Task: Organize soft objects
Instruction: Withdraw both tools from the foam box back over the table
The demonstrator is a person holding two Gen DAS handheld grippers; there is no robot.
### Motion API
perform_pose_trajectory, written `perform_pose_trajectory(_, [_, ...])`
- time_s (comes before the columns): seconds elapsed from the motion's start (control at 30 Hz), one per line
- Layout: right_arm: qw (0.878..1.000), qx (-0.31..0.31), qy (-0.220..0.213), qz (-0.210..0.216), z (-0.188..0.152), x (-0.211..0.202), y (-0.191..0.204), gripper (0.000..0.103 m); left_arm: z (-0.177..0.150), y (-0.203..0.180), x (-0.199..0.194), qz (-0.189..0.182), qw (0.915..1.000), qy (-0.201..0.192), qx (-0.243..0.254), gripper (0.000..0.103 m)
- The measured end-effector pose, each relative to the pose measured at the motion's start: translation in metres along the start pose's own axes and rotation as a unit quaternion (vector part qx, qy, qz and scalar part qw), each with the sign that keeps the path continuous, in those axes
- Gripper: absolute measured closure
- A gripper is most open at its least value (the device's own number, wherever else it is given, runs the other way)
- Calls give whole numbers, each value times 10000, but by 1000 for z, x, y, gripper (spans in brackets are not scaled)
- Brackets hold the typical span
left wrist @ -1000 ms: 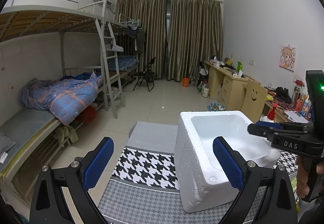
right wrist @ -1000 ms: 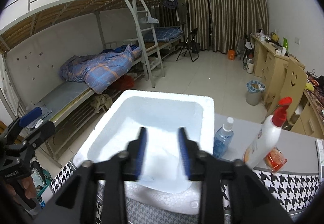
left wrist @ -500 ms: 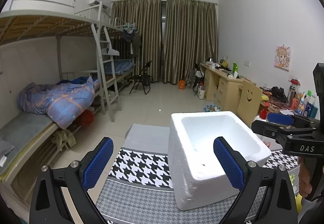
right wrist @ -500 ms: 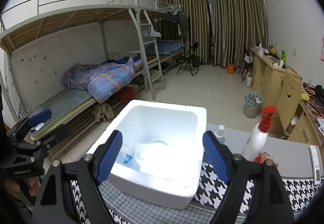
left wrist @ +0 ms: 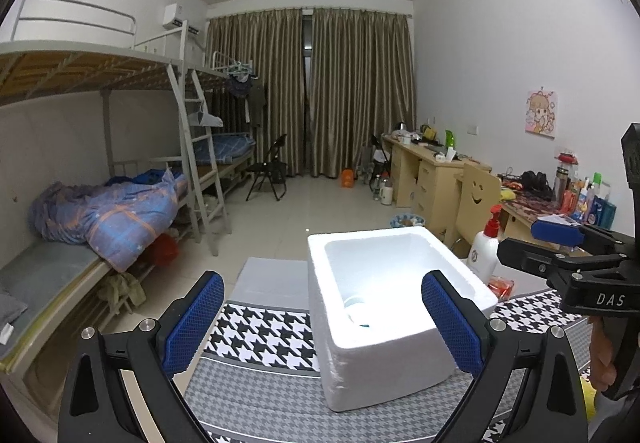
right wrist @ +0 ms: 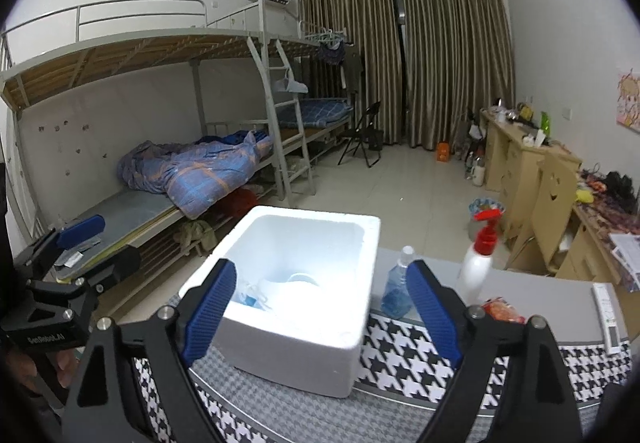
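- The left gripper [left wrist: 320, 323] hangs above the near edge of the table [left wrist: 256, 395], its blue pads spread wide with nothing between them; the right gripper [right wrist: 324, 307] is likewise wide apart and empty, held above and just short of the white foam box [right wrist: 296, 355]
- The foam box stands on the houndstooth cloth [right wrist: 396, 355] that covers the table; inside it lie pale soft things [right wrist: 288, 291], white with a blue piece at the left; they look like face masks or similar cloth items, though glare washes out the details
- Judging from this, some soft goods are already in the box, and both grippers are free; the step in hand looks like the gap between a drop and the next pick
- No further soft object shows on the table in either view; beside the box stand only a blue-tinted bottle [right wrist: 396, 283], a white spray bottle with a red head [right wrist: 478, 263], a red packet [right wrist: 502, 313] and a remote [right wrist: 606, 313], none of them soft
- The next move therefore calls for finding whatever soft item is left, probably outside these views; otherwise the work may be near done
- If another piece is fetched, it should be pinched by a fold and let go well inside the walls; limp cloth may snag on the rim
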State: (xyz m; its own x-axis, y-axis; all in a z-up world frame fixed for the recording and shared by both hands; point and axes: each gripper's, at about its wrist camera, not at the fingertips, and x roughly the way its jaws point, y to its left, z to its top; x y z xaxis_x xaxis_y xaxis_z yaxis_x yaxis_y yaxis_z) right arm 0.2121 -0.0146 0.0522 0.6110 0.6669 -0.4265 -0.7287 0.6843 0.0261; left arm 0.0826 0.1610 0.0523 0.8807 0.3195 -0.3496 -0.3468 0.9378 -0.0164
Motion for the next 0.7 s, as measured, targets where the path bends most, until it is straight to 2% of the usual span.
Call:
perform_pose_trajectory(0.23, [9999,76,-78,-49,-10,-11,-8,8,-4,-10,-9,-110,9999,-41,56,3])
perform_pose_trajectory(0.7, [9993,188,-262,-180,-34,-46,-13,8,-10,-29,-31,-470,9988,-152,67,1])
